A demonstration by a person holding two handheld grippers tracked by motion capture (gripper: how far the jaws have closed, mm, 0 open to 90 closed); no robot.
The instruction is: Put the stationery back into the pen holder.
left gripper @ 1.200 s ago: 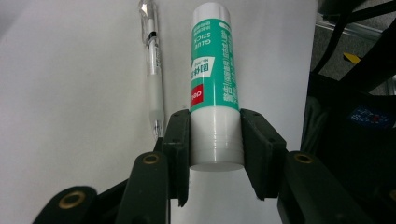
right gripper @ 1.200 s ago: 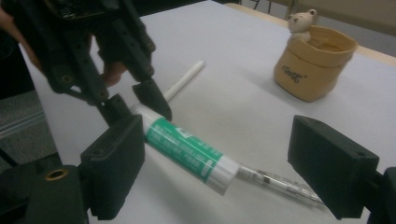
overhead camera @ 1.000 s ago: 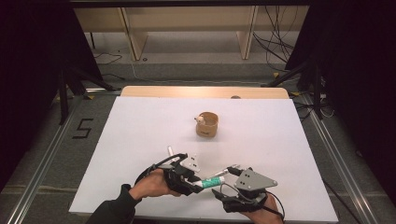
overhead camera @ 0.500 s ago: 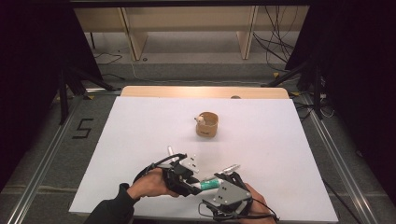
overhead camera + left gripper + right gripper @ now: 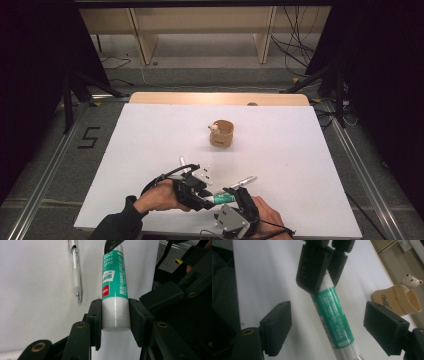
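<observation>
a: while the left gripper (image 5: 115, 315) clamps the glue stick (image 5: 114, 280) by its white cap above the table (image 5: 150, 135), what's left?

b: the right gripper (image 5: 334, 330), jaws wide and just closing a little, straddles the body without gripping; pulling apart is undone.

Near edge crowded: left gripper (image 5: 200, 192) and right gripper (image 5: 235, 200) met over the glue stick (image 5: 220, 198), no room between them. Pen (image 5: 243, 180) lay just beyond, blocking a straight push forward from the right gripper. Bear cup (image 5: 222, 133) stood mid-table, well apart from the hands. White table top (image 5: 310, 165) lay open to the right, left and far side of the cup; wide passage there.
</observation>
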